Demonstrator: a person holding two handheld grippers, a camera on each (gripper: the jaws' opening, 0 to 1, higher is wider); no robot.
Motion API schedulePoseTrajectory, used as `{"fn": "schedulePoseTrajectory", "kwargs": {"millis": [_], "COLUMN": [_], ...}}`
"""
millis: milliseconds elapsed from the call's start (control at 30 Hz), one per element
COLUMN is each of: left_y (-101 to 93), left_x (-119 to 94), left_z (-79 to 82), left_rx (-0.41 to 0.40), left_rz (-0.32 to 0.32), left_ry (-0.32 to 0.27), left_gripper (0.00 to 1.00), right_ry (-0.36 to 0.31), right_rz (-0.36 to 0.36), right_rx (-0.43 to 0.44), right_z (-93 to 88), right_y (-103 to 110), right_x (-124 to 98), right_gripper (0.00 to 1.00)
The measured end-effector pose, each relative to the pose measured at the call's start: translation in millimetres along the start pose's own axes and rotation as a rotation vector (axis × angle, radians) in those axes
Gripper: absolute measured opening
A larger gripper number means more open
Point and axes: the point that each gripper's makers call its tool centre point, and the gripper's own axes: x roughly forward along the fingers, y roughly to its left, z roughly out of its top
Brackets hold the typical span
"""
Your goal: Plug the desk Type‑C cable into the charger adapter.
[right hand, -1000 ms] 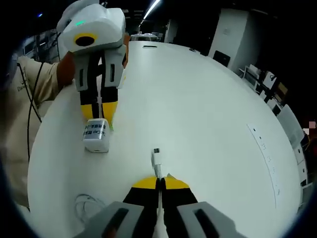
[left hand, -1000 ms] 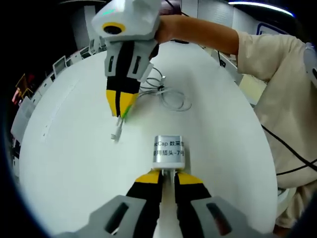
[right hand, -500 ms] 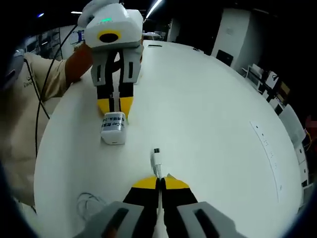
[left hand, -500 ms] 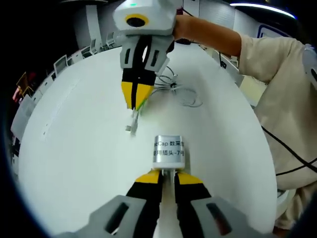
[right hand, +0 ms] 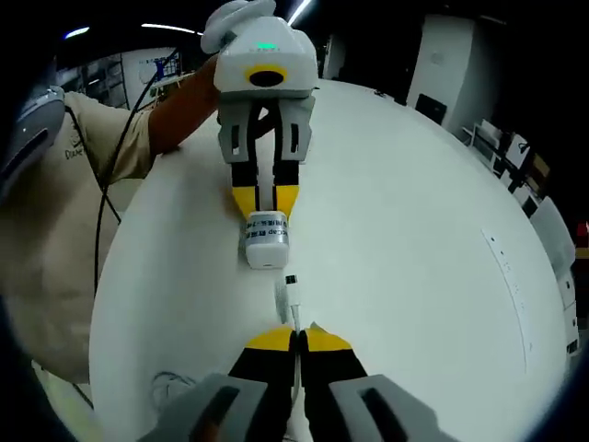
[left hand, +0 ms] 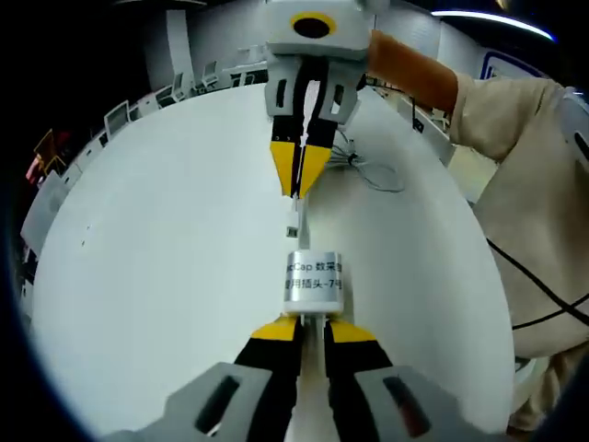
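Since the earlier frames, the right gripper (left hand: pixel 299 180) has swung across the left gripper view from the left side to the centre, so that it now faces the left gripper (left hand: pixel 313 333) head-on, and the plug it carries has come from well apart to just short of the adapter.

Left gripper view: a row of chairs (left hand: pixel 120 115) lines the far left edge of the round white table (left hand: pixel 156 276). At centre, the left gripper's yellow-tipped black jaws pinch the base of the small white cube-shaped charger adapter (left hand: pixel 312 281), which carries a grey label with printed characters. Directly beyond it, the white Type-C plug (left hand: pixel 293 227) of the thin white cable (left hand: pixel 368 170) points down at the adapter's top face; whether they touch cannot be told. The right gripper's yellow jaws are pressed together on the cable just behind the plug. To the right, the slack cable lies looped on the table, and a person's beige sleeve (left hand: pixel 525 157) fills the edge.

Right gripper view (the mirror of the same meeting): a person's beige shirt (right hand: pixel 55 212) is on the left, loose cable coils (right hand: pixel 170 382) lie at lower left, and at centre the left gripper (right hand: pixel 264 201) holds the adapter (right hand: pixel 265 239) above the plug (right hand: pixel 292 287), which juts from the right gripper's (right hand: pixel 296 343) closed yellow jaws.
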Motion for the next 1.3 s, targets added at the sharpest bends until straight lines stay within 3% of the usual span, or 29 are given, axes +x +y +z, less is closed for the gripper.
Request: {"fn": "schedulePoseTrajectory", "kwargs": {"millis": [1300], "left_y": [-1.3], "left_x": [0.3], "left_z": [2.9], "left_rx": [-0.003], "left_rz": [0.003], "left_ry": [-0.018], "left_gripper": [0.11], "right_ry": [0.03], "right_rz": [0.073], "right_rx": [0.039], "right_z": [3.2], "right_y": [12.2], "right_x": [13.6], "right_gripper": [0.04]}}
